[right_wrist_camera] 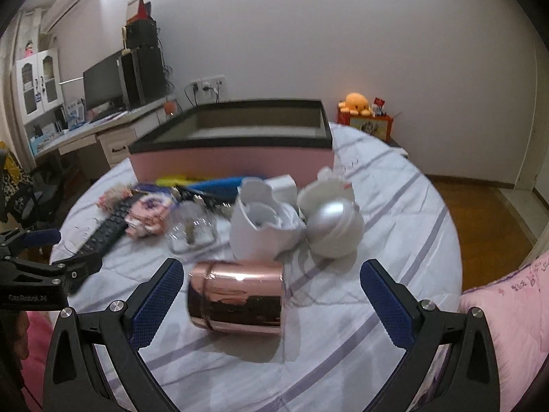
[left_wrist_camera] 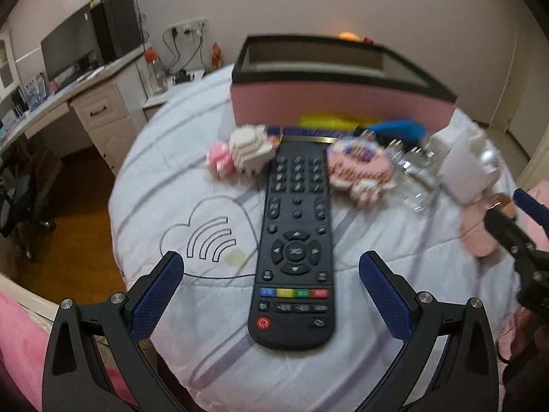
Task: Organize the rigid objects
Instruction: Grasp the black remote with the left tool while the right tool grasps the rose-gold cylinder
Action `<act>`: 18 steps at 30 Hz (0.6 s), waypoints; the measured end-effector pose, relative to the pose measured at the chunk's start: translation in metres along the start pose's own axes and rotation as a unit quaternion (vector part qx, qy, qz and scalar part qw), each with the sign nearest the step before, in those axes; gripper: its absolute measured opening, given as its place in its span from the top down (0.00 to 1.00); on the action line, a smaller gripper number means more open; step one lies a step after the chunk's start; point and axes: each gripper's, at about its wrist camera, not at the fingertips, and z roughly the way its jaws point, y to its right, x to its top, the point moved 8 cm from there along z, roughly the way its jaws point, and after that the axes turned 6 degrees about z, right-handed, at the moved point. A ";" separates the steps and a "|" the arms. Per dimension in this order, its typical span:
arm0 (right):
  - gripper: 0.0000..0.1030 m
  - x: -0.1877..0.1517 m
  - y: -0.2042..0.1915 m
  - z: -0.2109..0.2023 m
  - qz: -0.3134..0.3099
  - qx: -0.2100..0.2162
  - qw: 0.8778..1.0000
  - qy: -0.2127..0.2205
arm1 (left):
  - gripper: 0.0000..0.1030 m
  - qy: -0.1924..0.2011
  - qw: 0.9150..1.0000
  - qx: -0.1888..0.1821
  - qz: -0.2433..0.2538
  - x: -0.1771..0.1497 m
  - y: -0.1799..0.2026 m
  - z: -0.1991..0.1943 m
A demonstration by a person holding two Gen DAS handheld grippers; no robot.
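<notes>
On the bed (left_wrist_camera: 192,360), striped white quilt, everything sits in a cluster in front of the pink box (left_wrist_camera: 339,103) with the black rim, open top. Left gripper (left_wrist_camera: 271,295): jaws wide apart, nothing held, black remote (left_wrist_camera: 296,243) lying flat between them, lengthwise, untouched by either pad. Right gripper (right_wrist_camera: 271,304): jaws also wide apart, rose-gold cylinder (right_wrist_camera: 236,297) on its side between them, closer to the left pad, contact not confirmed. Left wrist view alone shows the remote's buttons and the brick-built pink/white figure (left_wrist_camera: 247,152) at its far left corner; the flat pink sticker piece (left_wrist_camera: 360,168) touches its far right side. Right wrist view alone shows the silver dome object (right_wrist_camera: 334,228), the white cracked-egg shell (right_wrist_camera: 255,230) and a clear plastic item (right_wrist_camera: 190,230), blurred. It also shows the box interior; contents can't be made out. Yellow and blue items (right_wrist_camera: 212,183) lie against the box's front wall. Quilt is bare near both grippers; the bed edge drops to wood floor (right_wrist_camera: 487,213) on the right, and a desk (left_wrist_camera: 61,92) stands beyond the left edge.
</notes>
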 end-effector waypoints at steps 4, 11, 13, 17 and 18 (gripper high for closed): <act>0.00 -0.007 0.001 0.011 0.001 0.003 1.000 -0.012 | 0.00 0.008 1.000 -0.012 -0.002 -0.002 -0.001 0.011; 0.00 -0.011 0.001 0.019 0.003 0.001 1.000 -0.023 | 0.00 0.045 0.999 -0.017 -0.004 0.000 0.002 0.004; 0.00 -0.009 0.003 0.020 0.007 0.001 1.000 -0.025 | 0.07 0.050 0.999 -0.017 0.008 0.004 0.005 0.003; 0.00 -0.010 0.004 0.022 0.007 0.013 0.999 -0.032 | 0.21 0.052 0.998 -0.027 0.019 0.011 0.007 0.007; 0.01 -0.010 0.003 0.022 0.006 0.015 0.999 -0.033 | 0.22 0.053 0.998 -0.027 0.020 0.013 0.007 0.008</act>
